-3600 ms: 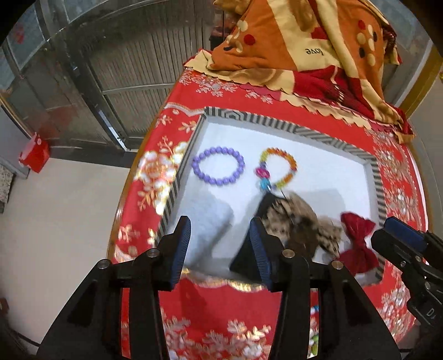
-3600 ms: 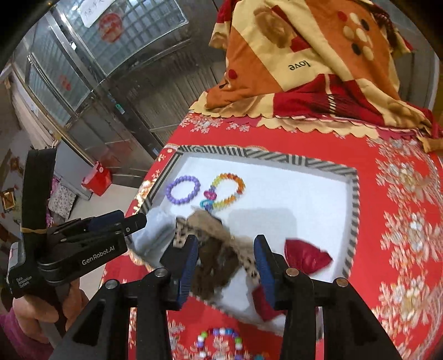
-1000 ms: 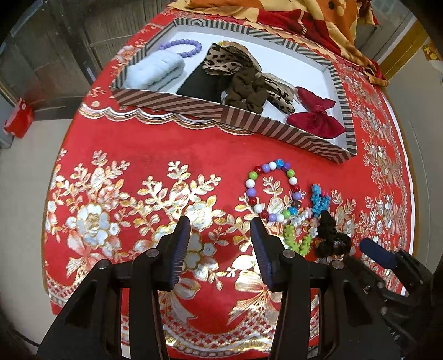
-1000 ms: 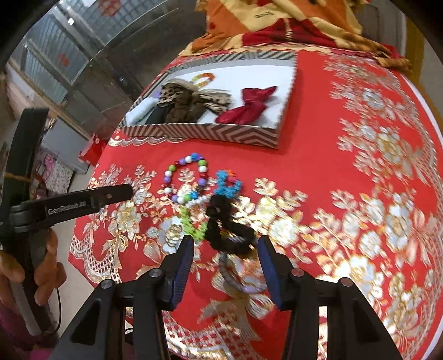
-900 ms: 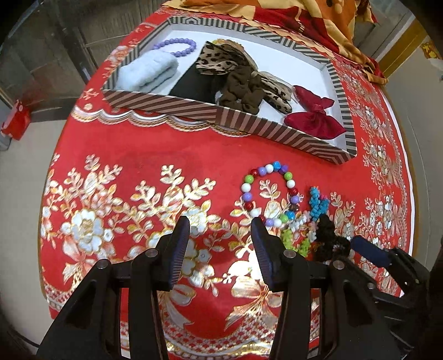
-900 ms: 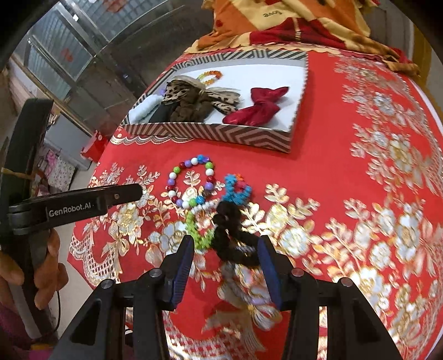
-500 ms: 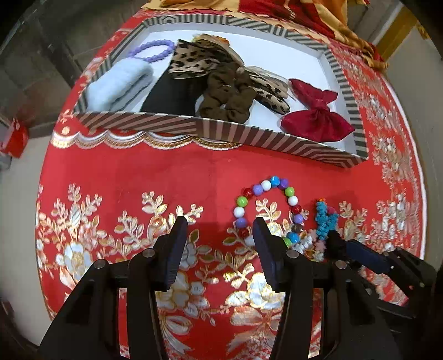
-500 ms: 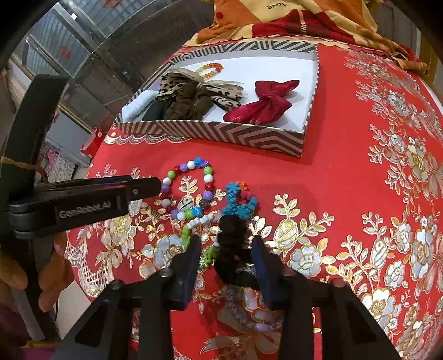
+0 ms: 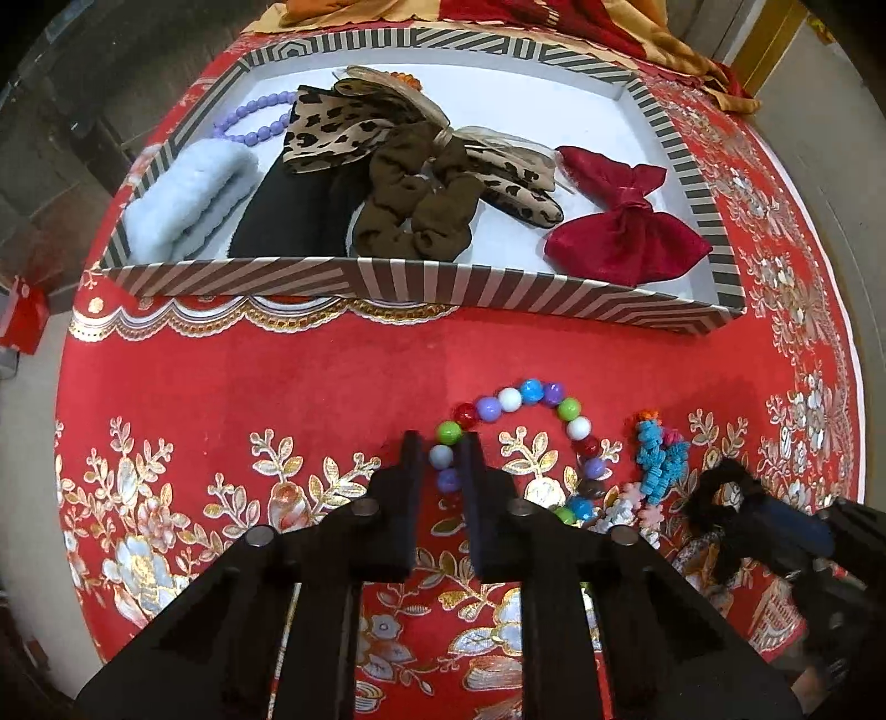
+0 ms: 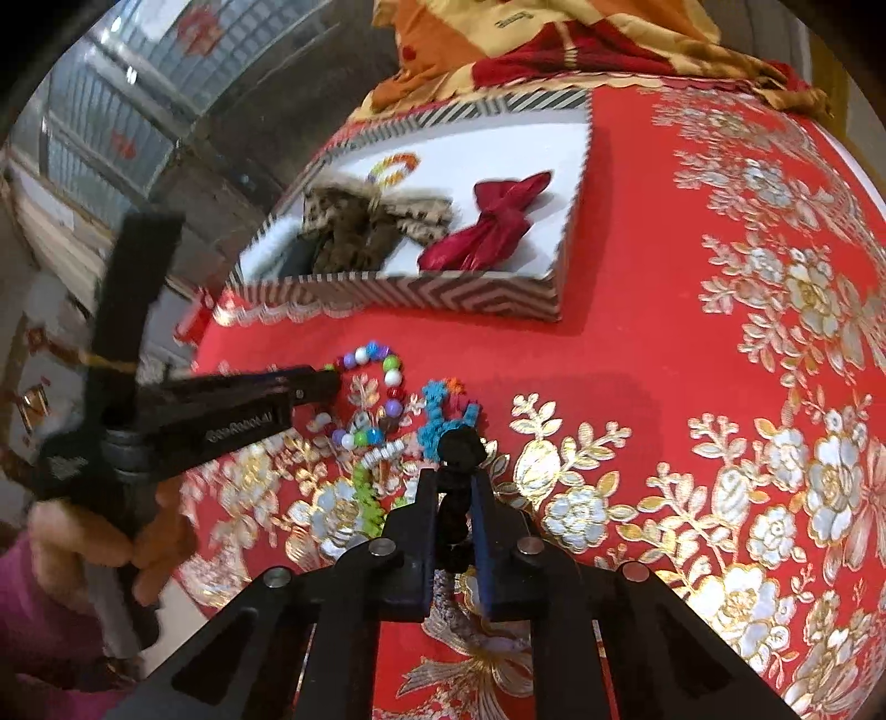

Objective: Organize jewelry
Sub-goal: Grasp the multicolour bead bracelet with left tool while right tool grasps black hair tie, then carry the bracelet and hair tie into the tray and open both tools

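A multicoloured bead bracelet (image 9: 531,390) lies on the red cloth in front of the striped tray (image 9: 387,274). My left gripper (image 9: 441,443) is shut on the bracelet's left side. My right gripper (image 10: 451,487) is shut on a black scrunchie (image 10: 459,446), which also shows at the right of the left wrist view (image 9: 720,487). A blue bead piece (image 9: 659,451) and a green bead strand (image 10: 368,501) lie between them. The bracelet also shows in the right wrist view (image 10: 387,363), with the left gripper (image 10: 326,385) on it.
The tray holds a light blue scrunchie (image 9: 188,199), purple bracelet (image 9: 249,119), leopard bow (image 9: 343,130), brown scrunchie (image 9: 415,205) and red bow (image 9: 626,227). A folded blanket (image 10: 554,44) lies behind the tray. The table edge drops off at left.
Both grippers moved forward and down to the loose pile. The left closed on the bead bracelet and the right closed on the black scrunchie.
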Motion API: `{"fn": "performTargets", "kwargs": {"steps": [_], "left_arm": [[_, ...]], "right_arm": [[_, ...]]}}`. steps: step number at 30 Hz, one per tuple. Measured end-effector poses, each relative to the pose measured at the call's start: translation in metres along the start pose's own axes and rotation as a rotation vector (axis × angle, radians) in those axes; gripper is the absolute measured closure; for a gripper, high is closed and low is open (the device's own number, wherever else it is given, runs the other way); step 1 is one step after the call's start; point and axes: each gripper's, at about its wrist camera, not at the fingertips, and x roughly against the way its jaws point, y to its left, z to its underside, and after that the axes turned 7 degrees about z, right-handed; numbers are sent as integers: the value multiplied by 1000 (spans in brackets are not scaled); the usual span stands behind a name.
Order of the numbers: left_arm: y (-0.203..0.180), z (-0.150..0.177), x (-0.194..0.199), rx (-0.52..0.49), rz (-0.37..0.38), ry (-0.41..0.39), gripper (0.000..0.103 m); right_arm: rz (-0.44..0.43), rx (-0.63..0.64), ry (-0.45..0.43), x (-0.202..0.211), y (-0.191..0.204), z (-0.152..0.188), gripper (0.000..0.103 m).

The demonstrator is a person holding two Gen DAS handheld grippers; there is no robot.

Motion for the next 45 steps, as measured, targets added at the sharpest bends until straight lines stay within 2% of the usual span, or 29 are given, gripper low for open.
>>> {"fn": "performTargets", "kwargs": {"steps": [4, 10, 17, 26, 35, 45], "left_arm": [[5, -4, 8, 32, 75, 21, 95], [1, -11, 46, 19, 115, -31, 95], [11, -18, 93, 12, 117, -112, 95], [15, -64, 133, -19, 68, -210, 95], [5, -117, 124, -79, 34, -224, 95], [-20, -171, 78, -149, 41, -173, 95]], "right_arm": [[-37, -47, -35, 22, -13, -3, 92], [-81, -66, -105, 50, -14, -17, 92], [-101, -36, -151, 60, 1, -44, 92], [-83, 0, -181, 57, 14, -85, 92], [-37, -19, -179, 33, 16, -132, 92], [20, -76, -157, 0, -1, -179, 92]]}}
